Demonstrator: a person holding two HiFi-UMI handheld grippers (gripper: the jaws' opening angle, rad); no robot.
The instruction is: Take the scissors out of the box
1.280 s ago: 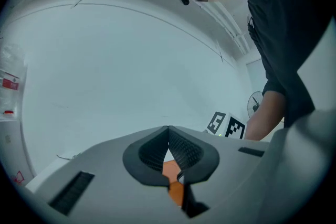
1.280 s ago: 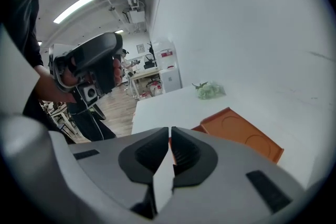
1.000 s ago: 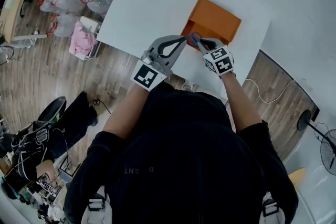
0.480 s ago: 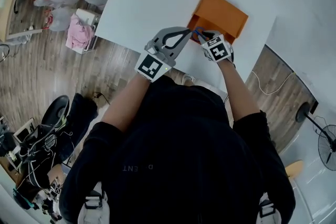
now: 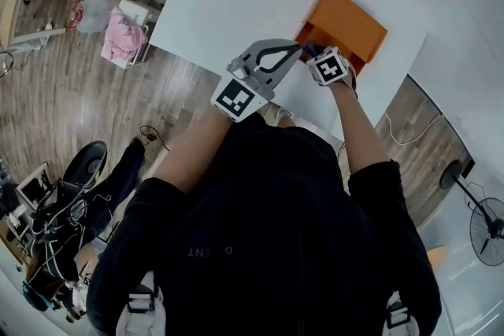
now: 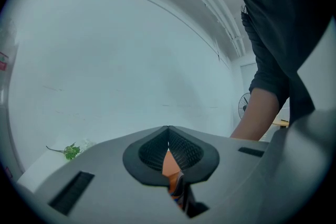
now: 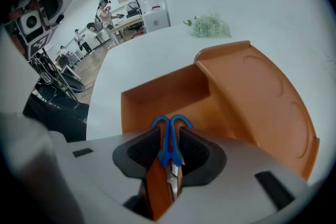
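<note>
At the near edge of the white table (image 5: 228, 4), findings are as follows. My right claw (image 7: 169, 131) points steeply down over the orange box (image 7: 163, 92). Its jaws stand parted and have just been opening. The scissors (image 7: 169, 147) stand between them. Both ribbed pads (image 7: 142, 152) sit close beside the blue handles and flank them rather than pinch them. The handle loops jut past the pad tips, over the hollow of the box. The metal blades run back toward the camera, in the gap between the jaws. An orange wall of the box shows in that same gap, just beside the blades.

The box's lid (image 7: 262, 97) stands raised on the far right side, its underside facing the hollow.

My left claw (image 6: 168, 128) is held level just beside the right one, at the near corner of the box. Its jaws are pressed together at the tips with nothing held. A sliver of orange shows through the slot behind the tips.

A green sprig (image 7: 207, 25) lies at the far end of the table, well apart from the box.
</note>
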